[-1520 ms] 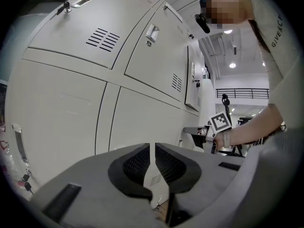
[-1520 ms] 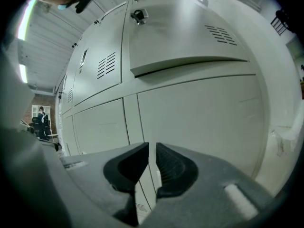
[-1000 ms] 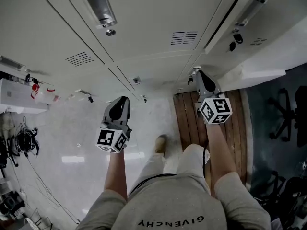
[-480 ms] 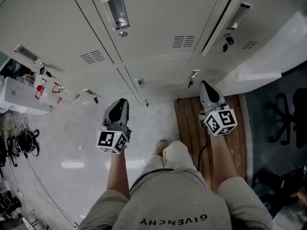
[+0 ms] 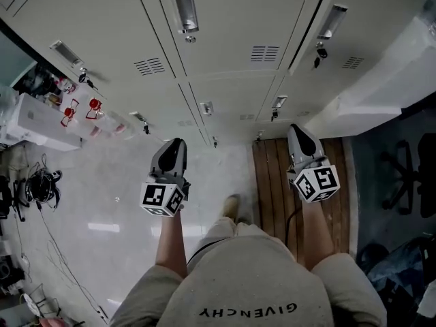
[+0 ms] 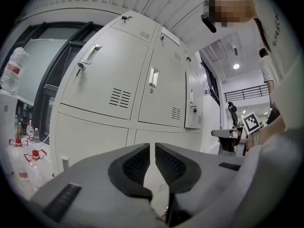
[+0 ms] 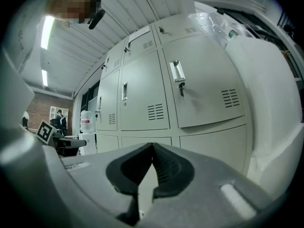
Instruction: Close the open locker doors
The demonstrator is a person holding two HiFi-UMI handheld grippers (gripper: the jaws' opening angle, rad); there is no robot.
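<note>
Lockers [image 5: 231, 39] span the upper frame. The left gripper [image 5: 175, 143] and right gripper [image 5: 295, 129] have jaws pressed together and hold nothing. Push the seemingly ajar upper-right door [image 5: 343, 46] squarely.

Left forearm [image 5: 167, 240] and right forearm [image 5: 315, 234] stretch forward. Left tool [image 5: 171, 146] and right tool [image 5: 298, 131] point level, jaws closed, empty.

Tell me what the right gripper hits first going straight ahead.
Probably the closed lower locker door just beyond the shut right gripper; nothing shows between them, though depth is unclear.
</note>
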